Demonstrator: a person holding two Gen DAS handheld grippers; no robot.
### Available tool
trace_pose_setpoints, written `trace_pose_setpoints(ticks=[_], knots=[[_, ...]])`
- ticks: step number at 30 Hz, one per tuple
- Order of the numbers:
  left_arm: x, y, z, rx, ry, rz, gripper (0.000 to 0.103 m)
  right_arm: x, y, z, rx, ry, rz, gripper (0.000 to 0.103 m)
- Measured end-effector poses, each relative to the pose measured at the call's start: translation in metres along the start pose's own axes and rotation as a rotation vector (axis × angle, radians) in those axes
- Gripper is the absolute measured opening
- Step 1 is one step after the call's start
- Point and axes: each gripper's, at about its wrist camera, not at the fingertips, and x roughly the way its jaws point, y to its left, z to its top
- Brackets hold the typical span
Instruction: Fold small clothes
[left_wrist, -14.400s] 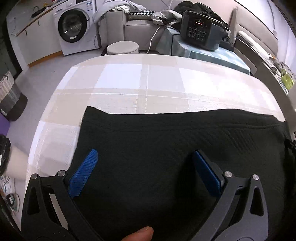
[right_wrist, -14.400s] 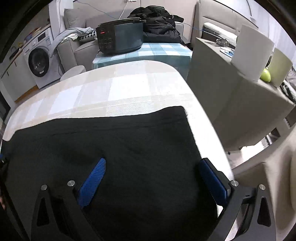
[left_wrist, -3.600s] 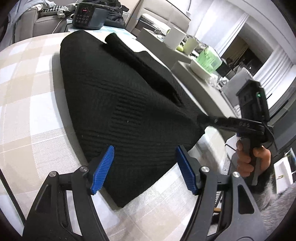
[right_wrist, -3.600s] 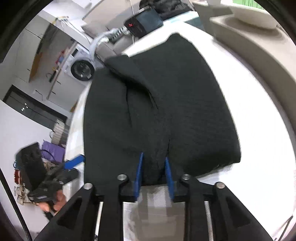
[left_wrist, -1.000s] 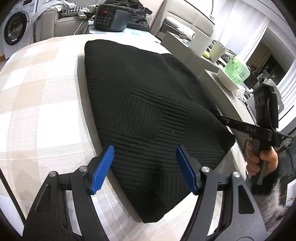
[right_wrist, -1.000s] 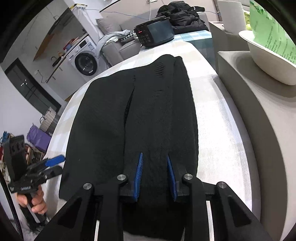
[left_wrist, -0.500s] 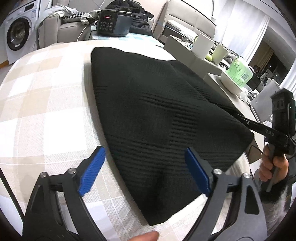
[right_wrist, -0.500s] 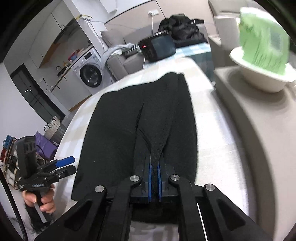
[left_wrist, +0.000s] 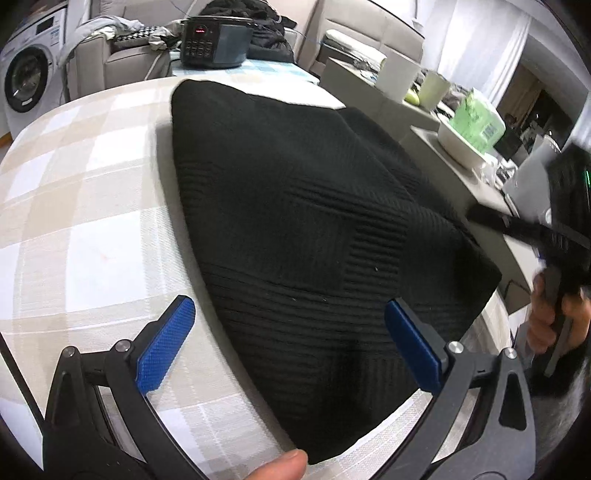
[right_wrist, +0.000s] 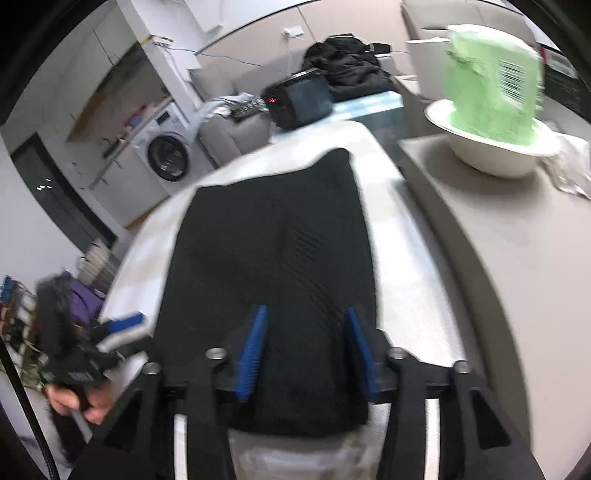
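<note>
A black knit garment (left_wrist: 295, 206) lies folded lengthwise on the checked tablecloth (left_wrist: 81, 206). My left gripper (left_wrist: 290, 332) hovers over its near corner, jaws opening wide, blue pads (left_wrist: 166, 343) clear of the cloth. In the right wrist view, which is blurred, the garment (right_wrist: 273, 236) runs away from me. My right gripper (right_wrist: 306, 347) is over its near end with jaws opening; cloth lies between and under the pads (right_wrist: 253, 350), which do not press it. Each view shows the other gripper, held by a hand, at the side: the right gripper (left_wrist: 517, 225), the left gripper (right_wrist: 122, 325).
A grey counter (right_wrist: 498, 258) beside the table carries a white bowl (right_wrist: 491, 155) with a green packet. Beyond the table's far end are a black appliance (left_wrist: 214, 44), a sofa with clothes and a washing machine (left_wrist: 26, 74). The table edge curves near the right gripper.
The right gripper squeezed shut on a fold of the garment, then let go and spread its jaws. The left jaws widened. The garment now lies flatter.
</note>
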Motion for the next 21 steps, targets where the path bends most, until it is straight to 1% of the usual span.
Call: trace_pose_setpoints(ticks=[2,3,6,9,10,11,12,13,14,15,17,18,19,20,21], knots=[[0.003,-0.006,-0.002,0.024,0.012,-0.005,0.102,0.025,0.006,0.016,0.010,0.015,0.056,0.048],[0.004,-0.008,-0.004,0.031,0.017,-0.008,0.102,0.044,0.007,0.027,0.026,0.043,0.072,0.049],[0.002,-0.007,-0.007,0.032,0.020,-0.011,0.102,0.083,0.011,0.053,0.037,0.089,0.052,0.049],[0.001,0.002,-0.008,0.014,0.021,-0.009,0.102,0.123,0.016,0.075,0.041,0.169,0.032,0.048],[0.000,0.006,-0.008,0.009,0.019,-0.008,0.102,0.131,0.016,0.079,0.039,0.188,0.030,0.048],[0.000,0.009,-0.007,0.002,0.018,-0.008,0.102,0.140,0.019,0.085,0.020,0.209,0.018,0.046],[0.000,0.013,-0.006,-0.006,0.017,-0.009,0.102,0.142,0.020,0.090,0.005,0.207,0.002,0.031],[0.000,0.017,-0.005,-0.017,0.017,-0.009,0.102,0.145,0.023,0.094,-0.018,0.214,-0.025,0.020],[0.000,0.020,-0.004,-0.025,0.015,-0.011,0.102,0.145,0.027,0.097,-0.039,0.205,-0.024,0.010],[-0.001,0.023,-0.003,-0.035,0.010,-0.014,0.102,0.141,0.030,0.101,-0.062,0.176,-0.030,0.009],[-0.001,0.029,0.001,-0.050,0.001,-0.021,0.102,0.120,0.041,0.109,-0.125,0.063,-0.068,0.009],[-0.001,0.032,0.002,-0.059,-0.003,-0.023,0.102,0.115,0.041,0.111,-0.124,0.041,-0.076,0.008],[0.000,0.035,0.003,-0.068,-0.003,-0.024,0.102,0.112,0.041,0.114,-0.130,0.029,-0.112,0.008],[0.001,0.038,0.005,-0.077,-0.001,-0.022,0.102,0.114,0.039,0.112,-0.144,0.039,-0.145,0.008],[0.003,0.040,0.006,-0.084,0.002,-0.022,0.102,0.121,0.037,0.111,-0.147,0.075,-0.163,0.009]])
